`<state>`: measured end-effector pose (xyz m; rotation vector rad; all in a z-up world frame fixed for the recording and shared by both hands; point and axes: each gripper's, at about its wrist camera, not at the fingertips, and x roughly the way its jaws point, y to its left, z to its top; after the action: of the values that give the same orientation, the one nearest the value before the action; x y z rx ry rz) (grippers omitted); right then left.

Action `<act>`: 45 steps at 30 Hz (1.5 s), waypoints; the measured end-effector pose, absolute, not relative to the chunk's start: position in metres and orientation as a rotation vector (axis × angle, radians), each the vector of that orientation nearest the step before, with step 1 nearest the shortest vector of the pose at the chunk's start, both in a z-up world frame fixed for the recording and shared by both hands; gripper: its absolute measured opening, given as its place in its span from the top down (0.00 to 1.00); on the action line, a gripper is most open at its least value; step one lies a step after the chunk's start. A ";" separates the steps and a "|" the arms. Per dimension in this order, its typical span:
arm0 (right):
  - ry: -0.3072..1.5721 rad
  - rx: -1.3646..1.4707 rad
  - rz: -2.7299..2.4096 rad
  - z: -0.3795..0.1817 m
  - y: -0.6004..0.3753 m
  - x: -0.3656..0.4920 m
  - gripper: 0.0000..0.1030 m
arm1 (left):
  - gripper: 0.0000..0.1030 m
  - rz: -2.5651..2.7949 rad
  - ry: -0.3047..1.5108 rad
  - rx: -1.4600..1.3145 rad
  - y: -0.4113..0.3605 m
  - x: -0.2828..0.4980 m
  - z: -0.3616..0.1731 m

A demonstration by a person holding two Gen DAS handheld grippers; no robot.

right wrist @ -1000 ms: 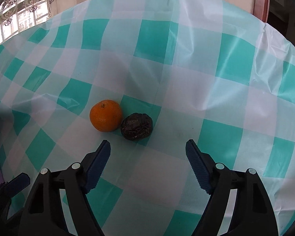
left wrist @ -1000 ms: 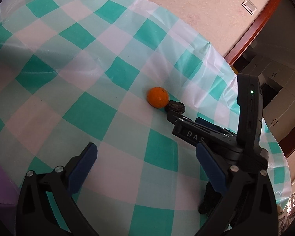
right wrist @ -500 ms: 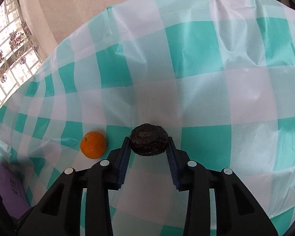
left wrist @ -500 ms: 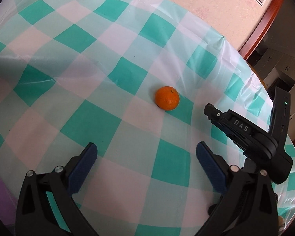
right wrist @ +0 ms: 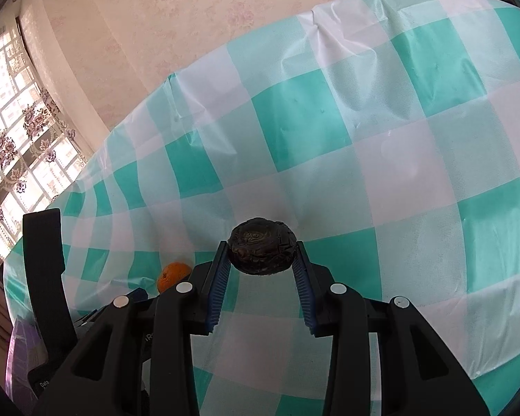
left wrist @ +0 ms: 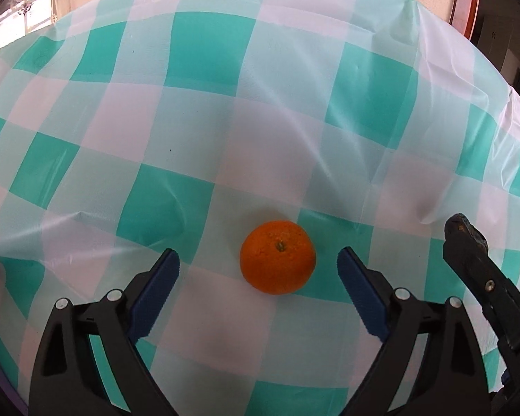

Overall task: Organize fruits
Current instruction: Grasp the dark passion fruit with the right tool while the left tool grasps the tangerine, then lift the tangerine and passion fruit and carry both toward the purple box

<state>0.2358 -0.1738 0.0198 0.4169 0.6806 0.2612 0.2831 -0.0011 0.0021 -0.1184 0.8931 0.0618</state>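
**Dark fruit pinched, orange waiting**

The orange (left wrist: pixel 278 257) is sitting on the checked cloth (left wrist: pixel 225 104), stem up, just ahead of the left gripper (left wrist: pixel 258 261), whose blue pads (left wrist: pixel 156 291) are standing wide apart on either side of it without touching. The wrinkled dark fruit (right wrist: pixel 262 250) is being clamped between the right gripper (right wrist: pixel 262 260) tips, held above the cloth, right of the orange

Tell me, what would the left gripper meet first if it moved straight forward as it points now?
Probably the orange: it lies on the checked tablecloth just ahead of the open left gripper, roughly centred between its jaws, though depth is uncertain.
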 end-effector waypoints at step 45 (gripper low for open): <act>0.758 0.432 0.132 0.014 -0.159 0.033 0.64 | 0.60 -0.009 0.754 -0.204 0.048 -0.014 0.019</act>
<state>0.0327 -0.1589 0.0140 0.4317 0.7584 0.1316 -0.0137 0.0477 0.0189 -0.2041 0.7541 -0.0093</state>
